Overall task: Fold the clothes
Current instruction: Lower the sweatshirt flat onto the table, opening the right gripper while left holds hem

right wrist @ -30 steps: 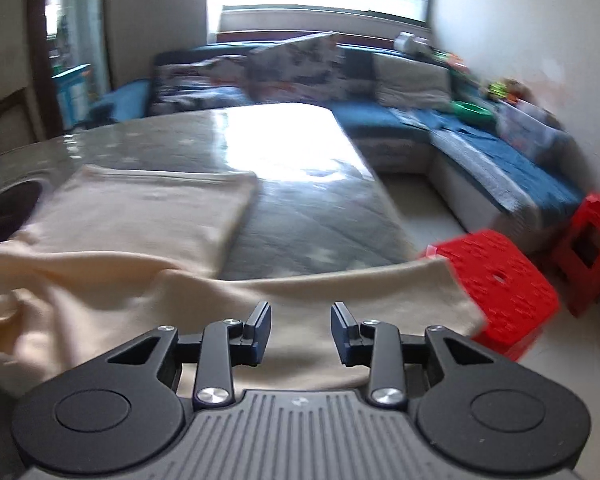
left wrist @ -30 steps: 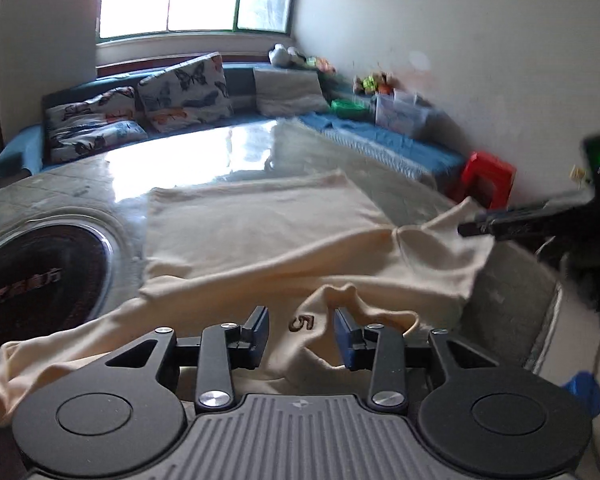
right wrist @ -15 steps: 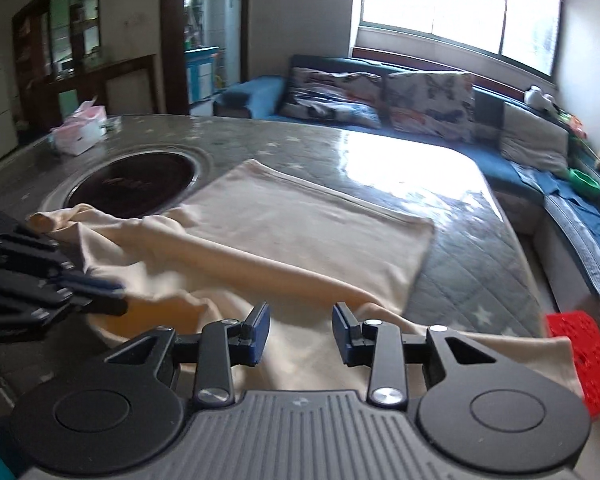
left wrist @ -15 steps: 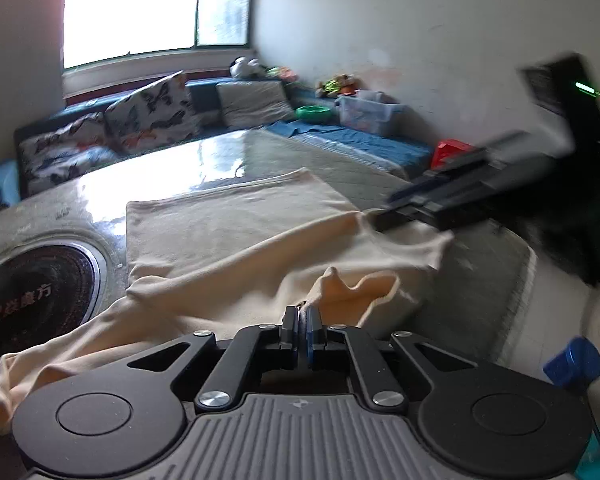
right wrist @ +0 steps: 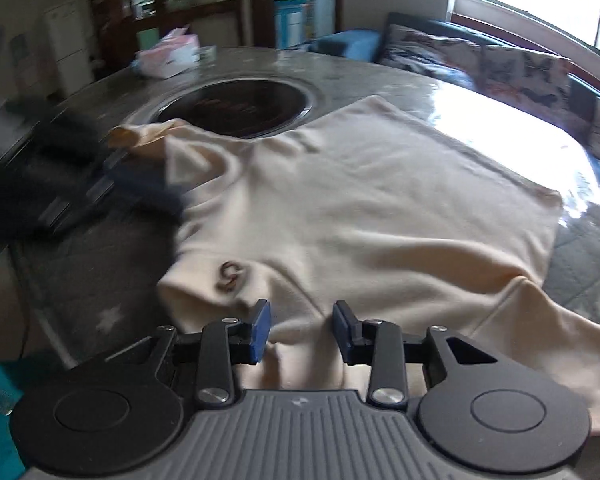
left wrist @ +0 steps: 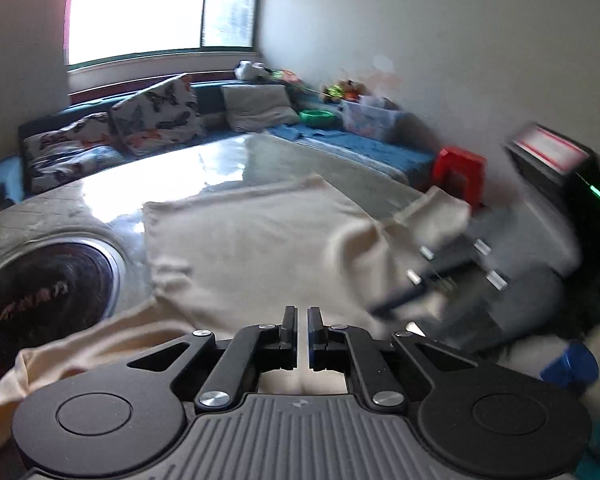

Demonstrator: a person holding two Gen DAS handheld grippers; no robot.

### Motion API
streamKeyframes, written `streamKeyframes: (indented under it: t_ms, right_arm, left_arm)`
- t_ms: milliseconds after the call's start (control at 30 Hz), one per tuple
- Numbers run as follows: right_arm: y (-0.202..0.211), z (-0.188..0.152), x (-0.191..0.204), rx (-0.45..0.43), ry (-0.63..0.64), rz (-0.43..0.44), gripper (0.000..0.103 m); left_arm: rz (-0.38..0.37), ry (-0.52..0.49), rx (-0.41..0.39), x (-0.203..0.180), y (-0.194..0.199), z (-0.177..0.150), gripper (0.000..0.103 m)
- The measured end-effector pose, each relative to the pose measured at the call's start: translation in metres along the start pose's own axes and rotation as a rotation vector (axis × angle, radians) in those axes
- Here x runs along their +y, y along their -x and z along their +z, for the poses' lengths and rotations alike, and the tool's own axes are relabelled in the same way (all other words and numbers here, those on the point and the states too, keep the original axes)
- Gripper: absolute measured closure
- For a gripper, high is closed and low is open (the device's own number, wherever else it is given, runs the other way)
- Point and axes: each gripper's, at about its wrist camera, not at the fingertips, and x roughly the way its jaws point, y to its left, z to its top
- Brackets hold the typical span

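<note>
A cream shirt (right wrist: 380, 208) with a small brown mark (right wrist: 230, 274) lies spread on the grey quilted table (right wrist: 100, 280); one sleeve (left wrist: 436, 212) trails toward the table's edge. My left gripper (left wrist: 302, 332) is shut, its pads pinching the shirt's near edge. It shows as a dark blur (right wrist: 156, 192) at the shirt's shoulder in the right wrist view. My right gripper (right wrist: 302, 328) stands open low over the shirt near the mark, with a ridge of cloth between its fingers but not pressed. In the left wrist view it is a blurred shape (left wrist: 396, 300) over the shirt's right side.
A round dark hotplate (right wrist: 244, 108) is set into the table beside the shirt. A pink tissue box (right wrist: 168, 56) stands at the far edge. A sofa with cushions (left wrist: 152, 128) and a red stool (left wrist: 458, 172) lie beyond the table.
My left gripper's jaws have shut on the shirt's near edge. My right gripper has swung from the sleeve end across to the shirt's marked part, turning as it went.
</note>
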Motion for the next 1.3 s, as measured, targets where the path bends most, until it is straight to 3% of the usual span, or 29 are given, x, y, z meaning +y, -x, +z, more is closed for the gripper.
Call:
streamKeyframes:
  t_ms: [200,333,567,767,867,1100,1300]
  right_arm:
    - [0.013,-0.004,0.002,0.022,0.011,0.033,0.068]
    - [0.024,0.002,-0.01,-0.018,-0.018,0.013,0.069]
    - [0.014,0.013,-0.059,-0.086,-0.177,-0.116,0.068]
    - [-0.003,0.002,-0.082,-0.06,-0.255,-0.186,0.068]
    - [0.002,-0.005,-0.085,-0.053,-0.25,-0.193,0.068]
    - [0.004,0.008,-0.089,-0.088,-0.25,-0.21,0.068]
    - [0.003,-0.004,-0.095,-0.027,-0.268,-0.242,0.068]
  left_arm:
    - [0.032,0.052,0.067,0.006,-0.049,0.008,0.096]
    - [0.047,0.087,0.103,0.014,-0.056,0.001,0.096]
    - [0.085,0.167,0.061,0.036,-0.05,0.005,0.096]
    - [0.184,0.233,0.082,0.065,-0.064,0.008,0.095]
    - [0.195,0.268,0.077,0.078,-0.059,0.002,0.096]
    - [0.215,0.239,0.078,0.074,-0.057,0.002,0.095]
    - [0.215,0.232,0.081,0.074,-0.058,0.001,0.095]
